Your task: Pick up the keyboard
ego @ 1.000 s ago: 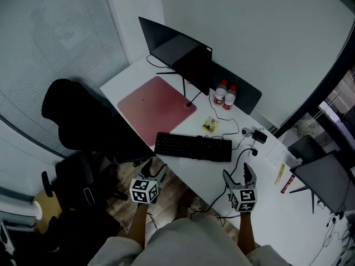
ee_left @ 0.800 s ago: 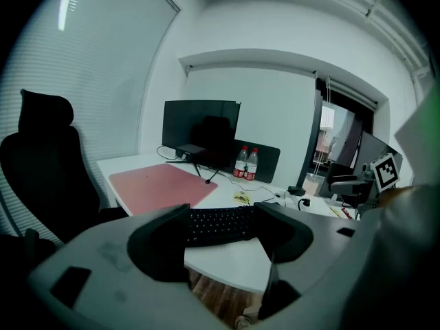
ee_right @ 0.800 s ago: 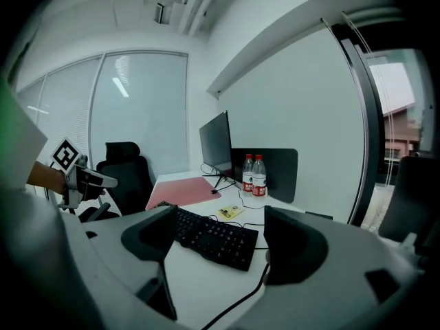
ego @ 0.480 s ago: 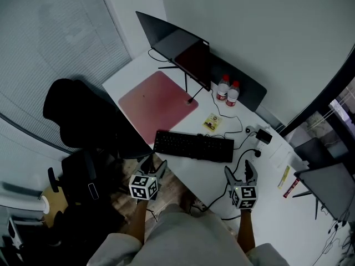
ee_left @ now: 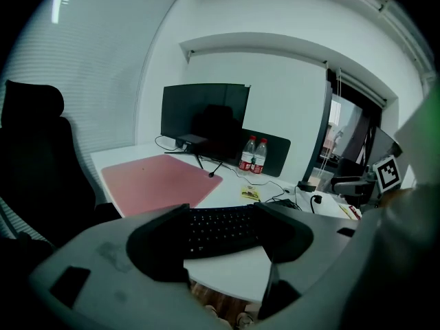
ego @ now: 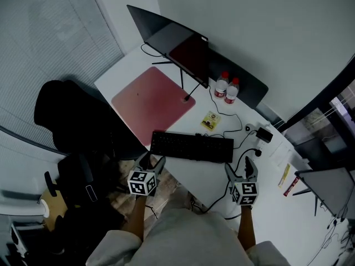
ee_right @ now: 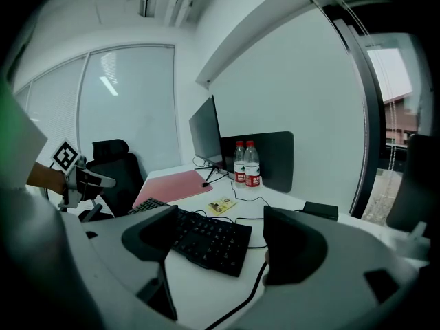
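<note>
While hovering near keyboard (ego: 192,147) with left gripper (ego: 152,162) and right gripper (ego: 239,169) spread, empty: looks light, stiff; pinch left and right ends.

Your white desk (ego: 201,174) bears a pink mat (ego: 151,101), with a black keyboard (ego: 191,146) just beside it. Two water bottles (ego: 226,88) stand farther back.

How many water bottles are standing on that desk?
2. The first bottle and second bottle stand side by side at the far edge of the desk, beside the monitor, against a dark panel. None seems hidden.
</note>
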